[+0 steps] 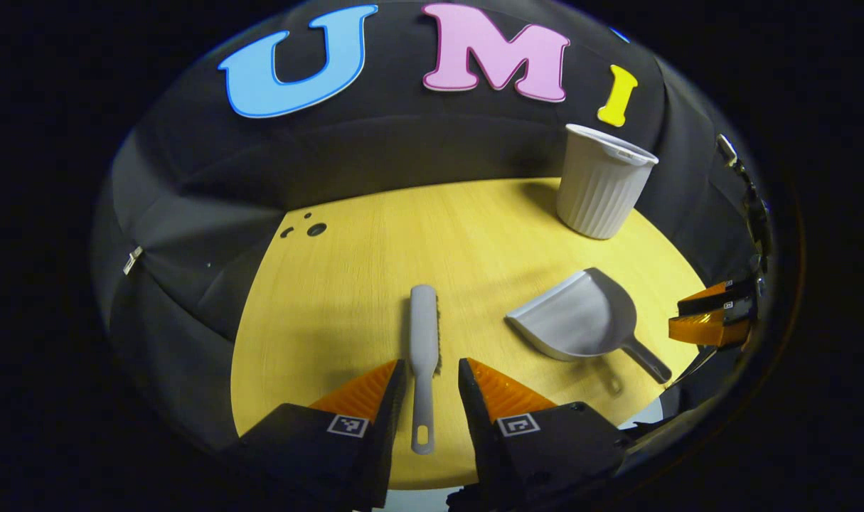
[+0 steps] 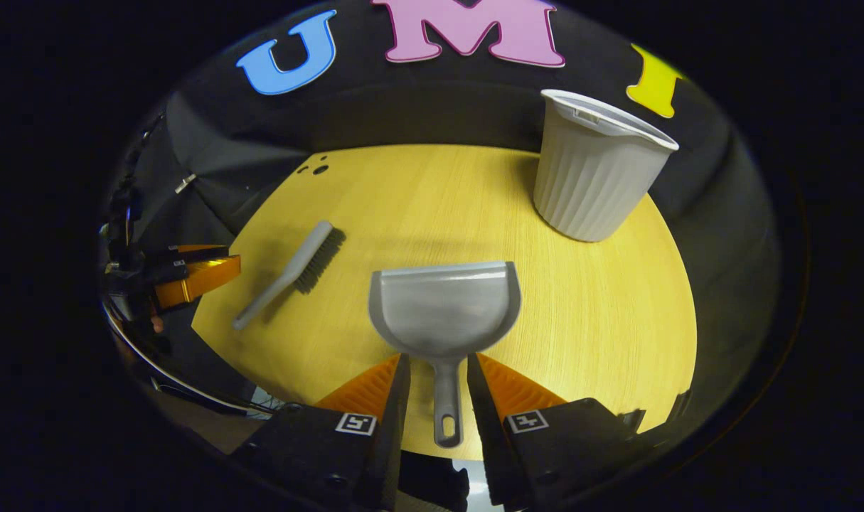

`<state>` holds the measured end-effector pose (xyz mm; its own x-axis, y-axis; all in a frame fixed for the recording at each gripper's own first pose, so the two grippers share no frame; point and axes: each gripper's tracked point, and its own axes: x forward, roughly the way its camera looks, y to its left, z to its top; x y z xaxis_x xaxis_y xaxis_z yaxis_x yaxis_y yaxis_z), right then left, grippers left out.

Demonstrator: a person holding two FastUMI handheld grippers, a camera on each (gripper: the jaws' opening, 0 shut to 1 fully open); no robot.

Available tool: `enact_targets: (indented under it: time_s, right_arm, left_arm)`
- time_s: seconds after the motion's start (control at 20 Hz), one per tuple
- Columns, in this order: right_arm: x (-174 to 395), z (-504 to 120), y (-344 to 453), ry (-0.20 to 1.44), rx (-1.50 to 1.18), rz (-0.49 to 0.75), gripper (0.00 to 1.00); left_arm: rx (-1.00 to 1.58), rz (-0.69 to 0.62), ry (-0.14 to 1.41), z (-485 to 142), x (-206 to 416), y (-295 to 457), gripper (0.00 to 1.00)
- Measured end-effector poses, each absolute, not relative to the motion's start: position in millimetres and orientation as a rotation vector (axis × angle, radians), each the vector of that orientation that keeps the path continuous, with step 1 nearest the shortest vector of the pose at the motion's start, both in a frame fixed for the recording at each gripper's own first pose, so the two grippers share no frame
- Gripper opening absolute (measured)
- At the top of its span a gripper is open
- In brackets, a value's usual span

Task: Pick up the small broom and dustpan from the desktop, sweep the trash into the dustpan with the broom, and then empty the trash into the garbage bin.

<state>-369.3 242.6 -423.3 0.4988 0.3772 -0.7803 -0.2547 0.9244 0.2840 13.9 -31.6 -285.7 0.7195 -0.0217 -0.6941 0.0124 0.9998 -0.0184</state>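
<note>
With both tools flat on the desktop (image 1: 346, 235), neither pick has happened yet. Left gripper (image 1: 433, 373) is open, fingers straddling the small broom's (image 1: 423, 341) handle, gaps visible on both sides, no contact. Right gripper (image 2: 436, 370) is open too, bracketing the dustpan (image 2: 444, 306) handle just behind the pan body. Garbage bin (image 2: 594, 178) stands upright at the far right of the desk, near the wall. No trash that I can make out on the wood; the dark specks at the far left corner look like holes, hard to tell through the fisheye.

Risks:
- Broom handle is thin and lies flat, so a close from too high could skate over it or roll the broom onto its bristles.
- Dustpan grip sits close to the pan neck; an off-centre close could swing the pan sideways.
- Bin is light-looking and close to the pan's path, so a wide tip could knock it.
</note>
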Motion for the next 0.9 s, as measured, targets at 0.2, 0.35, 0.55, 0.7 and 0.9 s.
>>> enact_targets:
  time_s: [0.2,0.35,0.55,0.7,0.9]
  right_arm:
    - [-347.5,-381.9,246.2,0.785,0.185,0.364,0.58]
    - [-332.1,-347.9,240.7,0.634,0.151,0.351,0.58]
    - [-321.4,-319.9,232.2,0.523,0.095,0.336,0.66]
    - [-316.5,-307.9,229.9,0.486,0.114,0.317,0.78]
    - [-312.3,-296.3,223.1,0.447,0.138,0.295,0.81]
  left_arm:
    - [-0.031,-0.033,0.623,-249.9,24.9,-41.1,0.52]
    - [-0.065,-0.067,0.513,-218.6,35.5,-53.8,0.54]
    - [-0.016,-0.074,0.442,-194.6,43.8,-57.9,0.71]
    - [0.001,-0.083,0.368,-172.7,43.9,-64.3,0.82]
    - [-0.003,-0.097,0.345,-160.6,45.3,-71.5,0.87]
